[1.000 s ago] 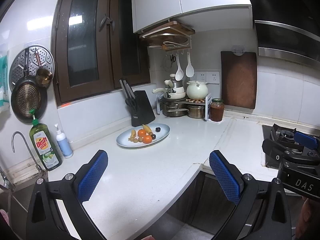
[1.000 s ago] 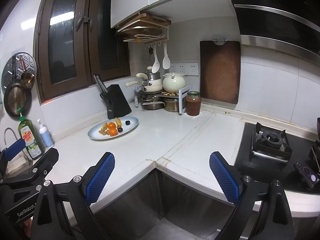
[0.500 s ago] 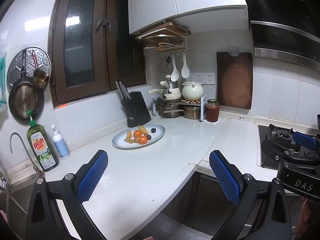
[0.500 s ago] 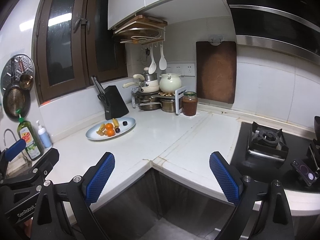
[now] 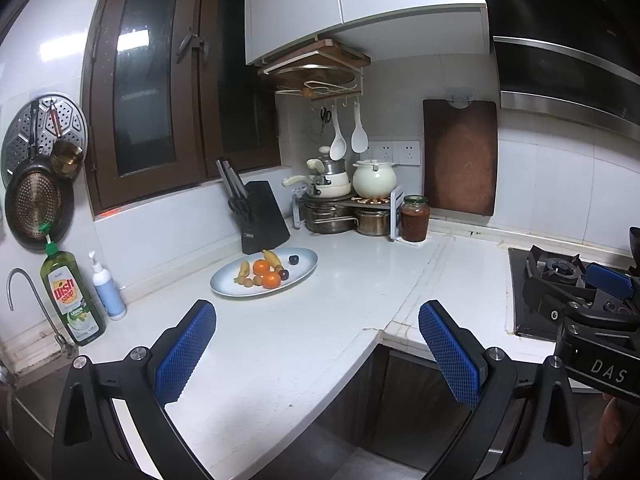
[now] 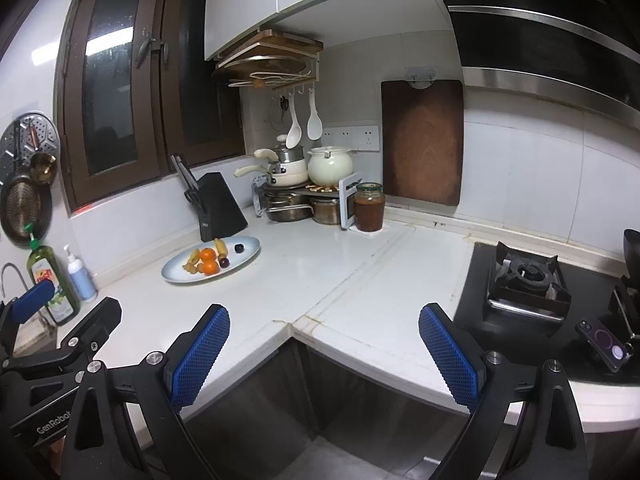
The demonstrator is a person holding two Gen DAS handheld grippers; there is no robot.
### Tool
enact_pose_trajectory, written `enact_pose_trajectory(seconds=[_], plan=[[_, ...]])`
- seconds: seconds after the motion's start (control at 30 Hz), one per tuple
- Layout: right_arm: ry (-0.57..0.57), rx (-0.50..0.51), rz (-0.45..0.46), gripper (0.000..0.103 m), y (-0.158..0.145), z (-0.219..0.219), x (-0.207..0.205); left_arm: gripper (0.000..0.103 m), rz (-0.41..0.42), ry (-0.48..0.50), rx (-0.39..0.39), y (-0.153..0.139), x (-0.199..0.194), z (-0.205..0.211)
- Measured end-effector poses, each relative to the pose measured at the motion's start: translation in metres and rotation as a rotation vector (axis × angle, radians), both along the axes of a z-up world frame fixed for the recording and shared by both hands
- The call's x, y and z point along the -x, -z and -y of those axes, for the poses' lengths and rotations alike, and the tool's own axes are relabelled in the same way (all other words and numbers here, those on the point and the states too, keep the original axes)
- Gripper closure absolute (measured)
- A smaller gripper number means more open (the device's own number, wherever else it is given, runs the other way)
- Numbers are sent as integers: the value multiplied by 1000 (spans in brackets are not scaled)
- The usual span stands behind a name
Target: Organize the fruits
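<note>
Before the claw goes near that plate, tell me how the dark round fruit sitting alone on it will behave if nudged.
The dark round fruit looks smooth and spherical, so it would probably roll at a light touch. It sits apart from the other fruit on the shallow plate, so little would likely stop it. It looks small, so probably light and easily bruised.

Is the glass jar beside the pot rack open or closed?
Closed: the glass jar stands upright with a dark lid on top, reddish-brown contents nearly full.

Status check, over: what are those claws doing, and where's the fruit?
Left gripper open, empty. Right gripper open, empty. Fruit untouched on plate, far off. Nothing between.
</note>
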State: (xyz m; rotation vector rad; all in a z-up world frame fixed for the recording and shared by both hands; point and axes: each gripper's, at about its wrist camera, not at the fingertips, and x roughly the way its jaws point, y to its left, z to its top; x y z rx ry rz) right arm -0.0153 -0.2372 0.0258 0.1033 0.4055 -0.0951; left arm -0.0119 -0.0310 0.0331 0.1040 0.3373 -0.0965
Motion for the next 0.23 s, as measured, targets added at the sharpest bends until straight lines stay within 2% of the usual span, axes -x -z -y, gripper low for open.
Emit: enact_pose_trajectory(seconds=[0.23], plan=[[2,-1,-7,6,1,6,-6,0,-12,9,0,3,-7,5]])
